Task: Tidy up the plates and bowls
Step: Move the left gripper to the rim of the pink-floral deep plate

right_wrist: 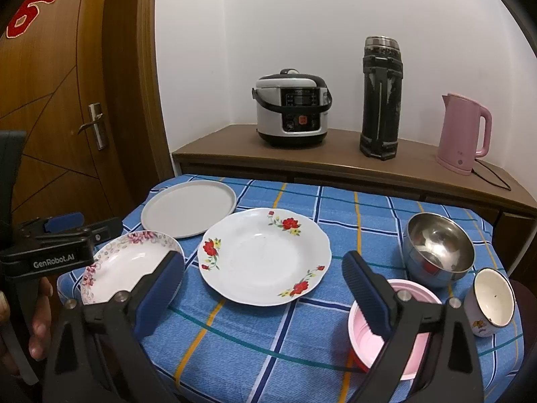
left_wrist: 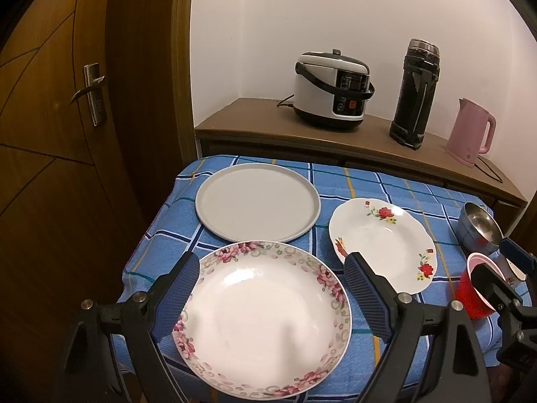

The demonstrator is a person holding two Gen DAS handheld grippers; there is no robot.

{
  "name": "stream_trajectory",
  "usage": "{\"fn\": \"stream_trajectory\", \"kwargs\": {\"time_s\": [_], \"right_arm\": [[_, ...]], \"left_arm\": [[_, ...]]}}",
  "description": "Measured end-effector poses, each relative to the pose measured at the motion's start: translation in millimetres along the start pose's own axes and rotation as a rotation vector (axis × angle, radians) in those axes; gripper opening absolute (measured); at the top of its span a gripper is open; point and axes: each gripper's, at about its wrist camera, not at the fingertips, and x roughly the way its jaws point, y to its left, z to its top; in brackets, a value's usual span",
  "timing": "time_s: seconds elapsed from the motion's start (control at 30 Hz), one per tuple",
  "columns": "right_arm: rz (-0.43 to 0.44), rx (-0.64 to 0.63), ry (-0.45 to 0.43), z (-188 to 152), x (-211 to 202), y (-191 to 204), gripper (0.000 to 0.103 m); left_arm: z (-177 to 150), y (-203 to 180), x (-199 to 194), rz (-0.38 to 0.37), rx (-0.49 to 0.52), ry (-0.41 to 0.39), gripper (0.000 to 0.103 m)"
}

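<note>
Left wrist: open left gripper (left_wrist: 272,288) above pink-flowered plate (left_wrist: 265,322).

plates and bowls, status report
Left hand-held gripper open over pink-rimmed plate. Right hand-held gripper open, empty. Nothing stacked yet. Nothing in the way.

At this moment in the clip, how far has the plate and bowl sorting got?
Nothing looks stacked yet. The grey plate, red-flower plate and pink-rimmed plate lie separately on the cloth; the steel bowl, pink bowl and small cup sit apart too. Left gripper is open above the pink-rimmed plate, right gripper open and empty. All the grouping remains.
</note>
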Motion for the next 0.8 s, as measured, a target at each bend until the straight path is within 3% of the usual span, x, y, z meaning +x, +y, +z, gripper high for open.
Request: {"fn": "stream_trajectory", "kwargs": {"time_s": [0.47,0.8], "right_arm": [[0.009,-0.015,0.014,-1.8,5.1,9.9,0.09],[0.065,-0.049,0.051,-4.9,22.9,30.1,0.082]], "left_arm": [[-1.7,8.5,1.8,0.018,-0.013,0.033,0.09],[-5.2,22.8,5.8,0.047,-0.029,0.047,0.09]]}}
